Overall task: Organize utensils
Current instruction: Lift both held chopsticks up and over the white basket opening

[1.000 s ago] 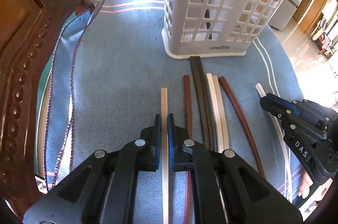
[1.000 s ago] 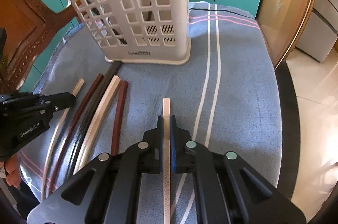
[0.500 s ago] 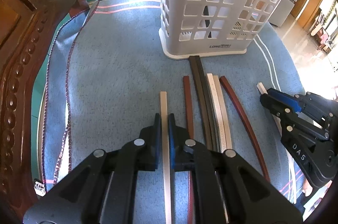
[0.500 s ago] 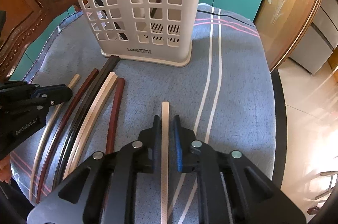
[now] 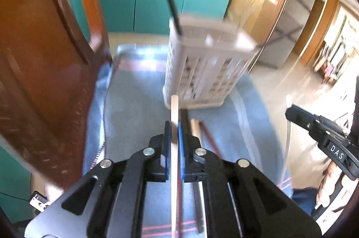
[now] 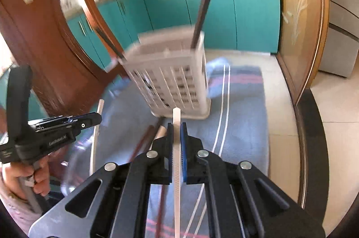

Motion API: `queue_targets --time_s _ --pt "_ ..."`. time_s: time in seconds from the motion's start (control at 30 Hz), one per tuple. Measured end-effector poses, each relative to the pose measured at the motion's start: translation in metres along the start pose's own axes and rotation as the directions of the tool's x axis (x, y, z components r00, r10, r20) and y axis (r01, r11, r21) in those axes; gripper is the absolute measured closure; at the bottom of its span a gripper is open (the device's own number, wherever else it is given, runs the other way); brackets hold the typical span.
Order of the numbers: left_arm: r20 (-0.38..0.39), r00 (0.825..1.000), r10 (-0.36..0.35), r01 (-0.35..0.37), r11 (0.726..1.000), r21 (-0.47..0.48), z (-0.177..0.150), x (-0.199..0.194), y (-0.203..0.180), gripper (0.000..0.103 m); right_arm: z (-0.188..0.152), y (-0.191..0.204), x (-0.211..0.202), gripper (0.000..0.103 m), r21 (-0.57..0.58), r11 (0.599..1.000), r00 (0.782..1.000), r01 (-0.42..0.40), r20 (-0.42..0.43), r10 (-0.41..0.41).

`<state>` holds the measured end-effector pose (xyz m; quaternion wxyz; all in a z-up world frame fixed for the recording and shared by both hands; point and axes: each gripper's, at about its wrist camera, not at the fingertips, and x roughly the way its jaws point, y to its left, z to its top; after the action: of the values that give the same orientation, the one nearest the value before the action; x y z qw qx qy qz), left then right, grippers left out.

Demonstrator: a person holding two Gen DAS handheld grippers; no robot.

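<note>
- Left wrist view: the left claw is pinching a cream stick between its blue pads, the stick poking out toward the far side, its tip in line with the base of the white basket.
- Same view, pretty blurry: the basket stands at the far end of the blue striped cloth on the bench, with one dark stick leaning out of its top.
- More sticks, dark, cream and reddish-brown, lie on the cloth just right of the claw; can't count them.
- The right claw shows at the right edge with a pale stick in it.
- Right wrist view: the right claw is clamped on a white stick, pointing at the basket base.
- Two dark sticks stick out of the basket here.
- The loose sticks lie left of it on the cloth.
- The left claw is at the left, a hand under it, gripping its cream stick.
</note>
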<state>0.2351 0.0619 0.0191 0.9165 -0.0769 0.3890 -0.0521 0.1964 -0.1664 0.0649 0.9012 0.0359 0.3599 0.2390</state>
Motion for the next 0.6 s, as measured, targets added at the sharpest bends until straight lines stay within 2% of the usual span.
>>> queue_targets --time_s 0.1,0.2,0.33,0.47,0.57,0.6 --pt "0.096 0.995 -0.028 0.029 1.0 -0.011 0.008 -0.039 -0.005 0.096 0.011 -0.002 -0.035 0.096 0.002 1.0 0.998 -0.016 0.064 0.016" --pt "0.158 0.986 -0.046 0.048 0.999 -0.011 0.021 -0.064 -0.01 0.096 0.027 0.0 -0.061 0.096 0.008 0.999 0.991 -0.048 0.128 0.046" --pt "0.269 0.962 -0.048 0.047 0.999 0.011 0.057 -0.099 -0.017 0.096 0.055 0.001 -0.084 0.096 0.002 0.998 0.976 -0.056 0.213 0.054" --pt "0.39 0.92 -0.041 0.031 0.999 0.033 0.11 -0.134 -0.029 0.096 0.102 0.005 -0.104 0.096 0.0 0.998 0.945 -0.068 0.321 0.064" --pt "0.449 0.893 -0.02 -0.004 0.999 0.053 0.143 -0.148 -0.039 0.096 0.136 0.006 -0.11 0.096 0.01 0.998 0.915 -0.063 0.401 0.054" --pt "0.467 0.884 -0.005 -0.023 0.998 0.053 0.153 -0.149 -0.041 0.096 0.147 0.006 -0.111 0.096 0.014 0.998 0.897 -0.06 0.439 0.048"
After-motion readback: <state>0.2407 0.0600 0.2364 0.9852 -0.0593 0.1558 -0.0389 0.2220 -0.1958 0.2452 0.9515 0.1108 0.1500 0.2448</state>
